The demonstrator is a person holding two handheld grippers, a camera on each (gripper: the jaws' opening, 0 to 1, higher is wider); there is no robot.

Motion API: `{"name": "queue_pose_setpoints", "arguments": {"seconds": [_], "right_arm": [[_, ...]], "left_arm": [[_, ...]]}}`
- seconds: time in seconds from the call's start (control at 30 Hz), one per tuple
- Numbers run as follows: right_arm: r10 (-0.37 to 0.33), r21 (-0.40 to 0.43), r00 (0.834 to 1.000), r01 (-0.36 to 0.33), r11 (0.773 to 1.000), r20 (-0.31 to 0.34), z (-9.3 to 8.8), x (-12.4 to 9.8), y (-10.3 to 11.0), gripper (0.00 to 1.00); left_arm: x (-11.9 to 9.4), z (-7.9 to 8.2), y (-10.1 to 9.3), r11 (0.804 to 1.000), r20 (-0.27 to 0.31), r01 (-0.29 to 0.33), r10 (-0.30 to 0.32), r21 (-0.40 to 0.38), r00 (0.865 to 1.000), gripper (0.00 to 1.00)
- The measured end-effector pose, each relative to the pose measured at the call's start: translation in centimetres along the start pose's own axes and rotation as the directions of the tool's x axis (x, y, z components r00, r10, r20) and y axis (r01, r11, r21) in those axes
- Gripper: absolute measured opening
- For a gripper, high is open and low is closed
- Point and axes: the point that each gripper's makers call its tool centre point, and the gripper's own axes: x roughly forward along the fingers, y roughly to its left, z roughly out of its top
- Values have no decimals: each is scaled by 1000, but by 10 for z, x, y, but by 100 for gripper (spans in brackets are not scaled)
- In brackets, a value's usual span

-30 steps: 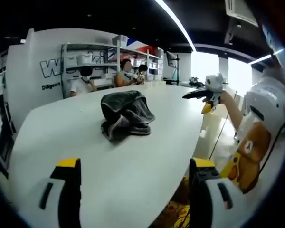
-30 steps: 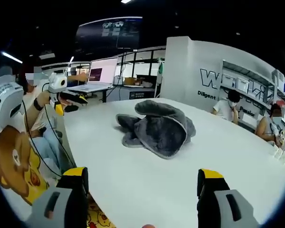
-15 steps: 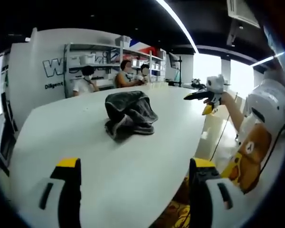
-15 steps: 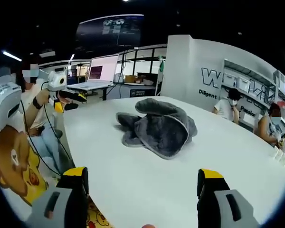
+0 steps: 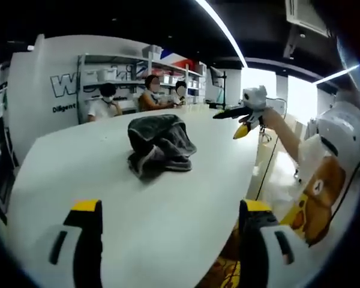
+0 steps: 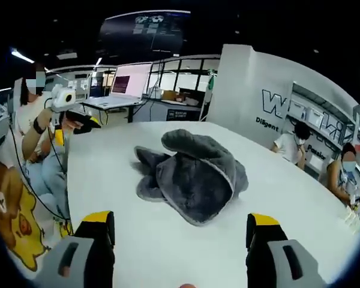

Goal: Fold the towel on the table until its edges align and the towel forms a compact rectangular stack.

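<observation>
Task status: not started, as far as can be judged. The white worktop (image 5: 138, 198) carries a grey towel (image 5: 159, 144) lying as a crumpled heap near its middle; no edge is aligned and no fold is formed. All folding steps remain.

The towel (image 6: 192, 177) lies ahead of both tools and well apart from each. The left hand-held gripper (image 5: 168, 240) has its jaws spread and empty, low over the near worktop edge. The right hand-held gripper (image 6: 177, 246) is likewise released, holding nothing, and faces the towel from the opposite side.
</observation>
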Motion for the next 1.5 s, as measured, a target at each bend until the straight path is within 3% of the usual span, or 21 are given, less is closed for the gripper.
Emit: {"name": "queue_pose_setpoints", "arguments": {"seconds": [0.13,0.33,0.6,0.8,1.17,1.37,1.5], "right_arm": [[10,14,1000,-10,1000,-13,4,21,-13,87],[-39,-21,999,39,999,3,11,47,-41,75],[-72,7,997,72,997,5,6,84,-76,42],[-43,64,999,43,997,11,1,99,-80,27],[-36,47,999,34,998,27,5,96,-76,4],[-62,45,997,59,997,54,17,85,-80,2],[-94,22,991,93,995,92,35,69,-83,2]], "left_arm": [[2,3,-3,1000,4,9,-9,4,1000,99],[5,5,-8,1000,2,18,-18,11,1000,99],[7,5,-12,1000,-3,21,-21,15,1000,99],[6,3,-12,1000,-7,17,-17,11,1000,99],[10,1,-12,1000,-15,24,-24,4,1000,99],[12,2,-15,999,-13,32,-32,6,999,99],[12,3,-16,999,-7,36,-36,8,999,99]]}}
